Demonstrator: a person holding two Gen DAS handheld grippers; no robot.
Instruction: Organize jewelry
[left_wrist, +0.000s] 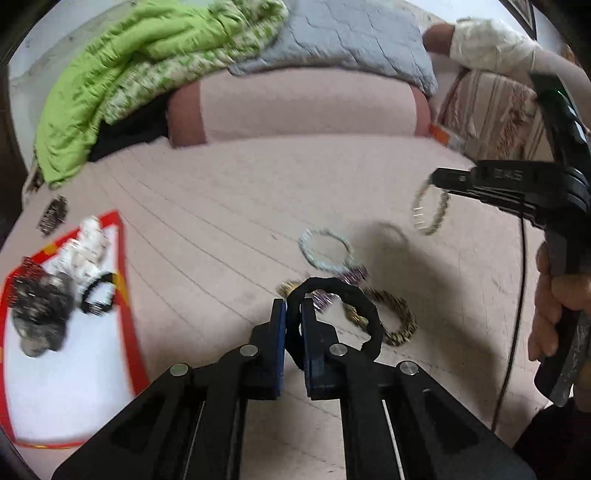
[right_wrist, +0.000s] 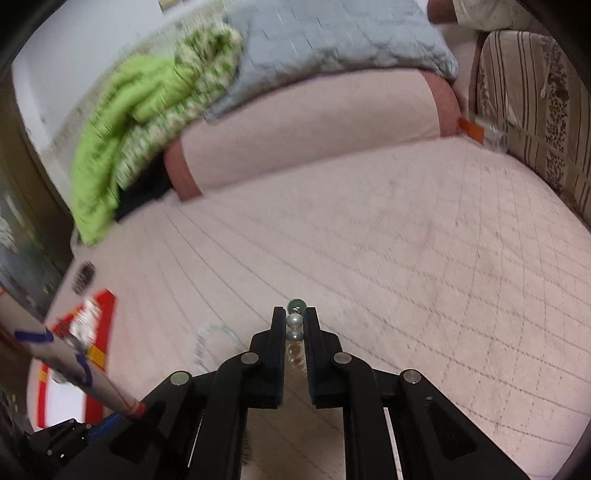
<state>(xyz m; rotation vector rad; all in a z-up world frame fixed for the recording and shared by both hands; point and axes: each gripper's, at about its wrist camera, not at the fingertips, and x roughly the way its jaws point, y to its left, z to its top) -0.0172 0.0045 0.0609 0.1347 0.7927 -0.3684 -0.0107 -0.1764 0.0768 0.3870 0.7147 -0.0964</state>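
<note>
My left gripper (left_wrist: 294, 306) is shut on a black fabric hair ring (left_wrist: 334, 295), held just above the pink quilted bed (left_wrist: 229, 221). Beneath it lie a pale beaded bracelet (left_wrist: 325, 249), a leopard-print ring (left_wrist: 399, 321), a purple piece (left_wrist: 355, 275) and a small gold piece (left_wrist: 287, 288). My right gripper (left_wrist: 437, 180) hangs at the right, shut on a beaded bracelet (left_wrist: 430, 212) that dangles from it. In the right wrist view its beads (right_wrist: 294, 325), topped by a green one, sit pinched in my right gripper (right_wrist: 295, 314).
A white tray with a red border (left_wrist: 74, 387) at the left holds a black bracelet (left_wrist: 98, 297), a dark fluffy ring (left_wrist: 40, 306) and white pieces. A dark hair clip (left_wrist: 53, 214) lies beyond it. A pink bolster (left_wrist: 303, 107), green blanket (left_wrist: 110, 74) and grey quilt (left_wrist: 351, 33) line the back.
</note>
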